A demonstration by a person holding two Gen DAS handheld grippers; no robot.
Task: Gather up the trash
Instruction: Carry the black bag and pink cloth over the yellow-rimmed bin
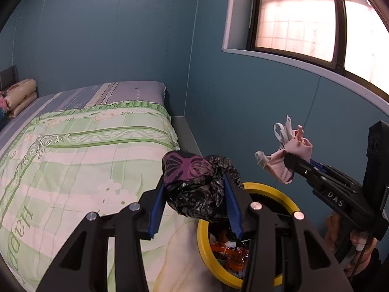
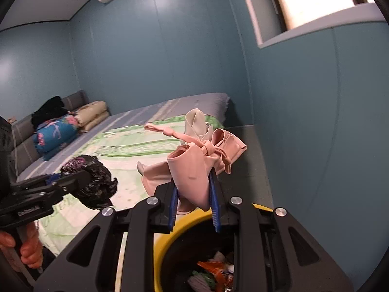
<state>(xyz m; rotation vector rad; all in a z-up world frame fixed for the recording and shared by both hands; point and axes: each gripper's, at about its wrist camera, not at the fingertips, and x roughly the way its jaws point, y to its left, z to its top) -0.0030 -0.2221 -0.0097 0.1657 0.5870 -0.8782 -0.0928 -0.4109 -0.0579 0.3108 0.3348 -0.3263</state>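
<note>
My left gripper (image 1: 194, 182) is shut on a crumpled black plastic bag (image 1: 194, 185) with a purple print, held above the left rim of a yellow-rimmed trash bin (image 1: 277, 192). My right gripper (image 2: 193, 182) is shut on a knotted pink bundle (image 2: 199, 168) with loops and a pale strip, just over the bin's rim (image 2: 165, 233). In the left wrist view the right gripper (image 1: 290, 161) carries that pink bundle (image 1: 289, 155) to the right of the bin. In the right wrist view the left gripper (image 2: 80, 182) holds the black bag (image 2: 97, 185) at the left.
Mixed wrappers lie inside the bin (image 2: 214, 272). A bed with a green patterned cover (image 1: 80, 150) stands just left of the bin, folded quilts (image 2: 73, 124) at its head. Blue walls (image 1: 243, 112) close in behind, with a window (image 1: 304, 17) above. Hands (image 2: 29, 253) hold both grippers.
</note>
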